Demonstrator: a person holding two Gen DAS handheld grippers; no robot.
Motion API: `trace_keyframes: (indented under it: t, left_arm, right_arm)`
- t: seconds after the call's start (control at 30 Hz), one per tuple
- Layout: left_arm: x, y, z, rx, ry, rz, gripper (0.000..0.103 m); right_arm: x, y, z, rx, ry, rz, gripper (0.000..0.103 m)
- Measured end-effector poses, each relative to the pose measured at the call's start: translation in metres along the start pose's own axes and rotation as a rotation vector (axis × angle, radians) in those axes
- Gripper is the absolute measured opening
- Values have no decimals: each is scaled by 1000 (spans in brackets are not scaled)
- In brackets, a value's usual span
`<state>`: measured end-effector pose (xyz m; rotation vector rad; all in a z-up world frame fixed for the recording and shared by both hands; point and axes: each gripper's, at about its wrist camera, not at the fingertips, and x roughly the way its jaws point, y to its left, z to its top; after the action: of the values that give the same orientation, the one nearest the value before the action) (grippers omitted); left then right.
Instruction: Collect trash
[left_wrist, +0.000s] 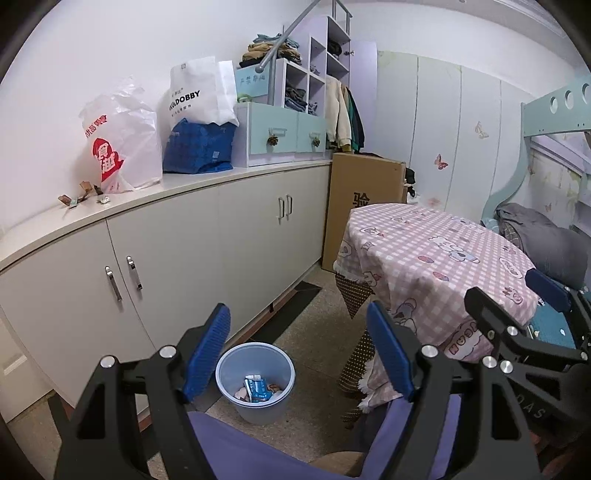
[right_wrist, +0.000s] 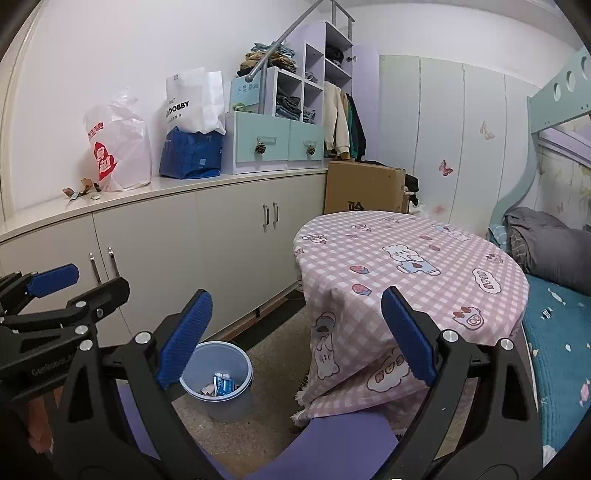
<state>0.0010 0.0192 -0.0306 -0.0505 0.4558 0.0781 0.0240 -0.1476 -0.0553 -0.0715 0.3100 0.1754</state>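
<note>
On the counter (left_wrist: 192, 192) at 10 o'clock, wrapper scraps (left_wrist: 83, 195) sat uncollected; bin (left_wrist: 255, 384) at 6 o'clock held trash. Left gripper (left_wrist: 299, 354) and right gripper (right_wrist: 295, 339) were wide open, empty. Risk: thin scraps beside the plastic bag (left_wrist: 122, 140) could slip from the pads or snag the bag.

The left gripper (left_wrist: 297, 352) and the right gripper (right_wrist: 295, 334) are showing matte black angular frames with triangular cut-outs, silver round screw heads gleaming at the joints, and blue ribbed pads lining the fingers (right_wrist: 184, 338). Pale lettering is running along the left gripper's black body in the right wrist view.
</note>
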Motion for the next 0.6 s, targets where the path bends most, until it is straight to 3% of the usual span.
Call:
trace_keyframes:
  t: [0.6]
  left_arm:
    - [-10, -5, -1, 13, -29, -8, 80]
  right_arm:
    - [-9, -8, -1, 2, -17, 5, 92]
